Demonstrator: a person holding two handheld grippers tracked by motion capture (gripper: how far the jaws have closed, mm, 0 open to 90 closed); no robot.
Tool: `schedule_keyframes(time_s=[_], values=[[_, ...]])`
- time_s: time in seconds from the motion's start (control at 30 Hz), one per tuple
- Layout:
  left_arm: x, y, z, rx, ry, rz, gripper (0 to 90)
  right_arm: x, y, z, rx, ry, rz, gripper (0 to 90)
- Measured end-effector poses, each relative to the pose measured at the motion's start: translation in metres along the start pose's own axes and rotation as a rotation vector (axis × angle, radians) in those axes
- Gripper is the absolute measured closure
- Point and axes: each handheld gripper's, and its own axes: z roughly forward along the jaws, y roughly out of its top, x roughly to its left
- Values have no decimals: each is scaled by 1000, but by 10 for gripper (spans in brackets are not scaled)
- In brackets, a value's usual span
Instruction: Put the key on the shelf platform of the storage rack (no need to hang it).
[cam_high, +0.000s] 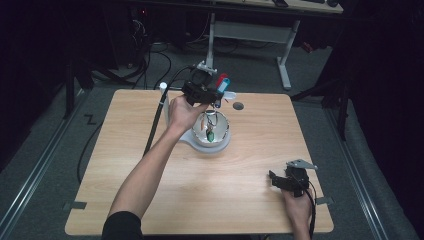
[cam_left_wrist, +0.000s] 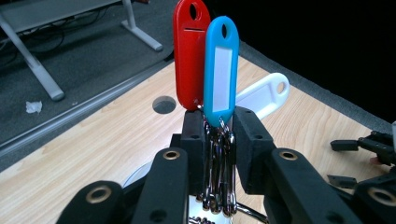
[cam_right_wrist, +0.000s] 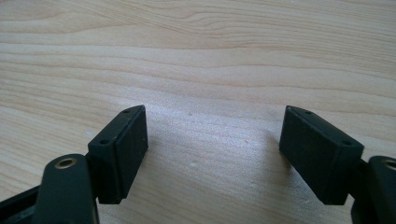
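Left gripper (cam_left_wrist: 218, 128): jaws closed on a bunch of metal key rings (cam_left_wrist: 217, 172), which hang between the pads. Three key tags stand past the fingertips: red tag (cam_left_wrist: 190, 56) on one side, blue tag (cam_left_wrist: 221, 70) beside it and overlapping it, white tag (cam_left_wrist: 264, 95) behind the blue one, slanting away over the table (cam_left_wrist: 102, 149).

Bowl (cam_high: 223, 131): silvery, round, on a white base, directly below the left gripper (cam_high: 216, 99). Contents: a green tag (cam_high: 210, 134) and an orange piece (cam_high: 201, 125), with a ring or chain running up toward the fingertips.

Right gripper (cam_right_wrist: 212, 140): jaws wide apart, nothing between them, bare wood beneath. In the high view it (cam_high: 276, 180) rests near the table's near right corner, well apart from the bowl.
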Motion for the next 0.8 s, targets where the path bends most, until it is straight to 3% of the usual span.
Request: schedule_keyframes(time_s=[0.33, 0.8], values=[[8, -15, 7, 15, 8, -32, 755, 0, 0, 0, 1, 1, 1, 239], [8, -30, 20, 28, 9, -39, 753, 0, 0, 0, 0, 1, 1, 239]])
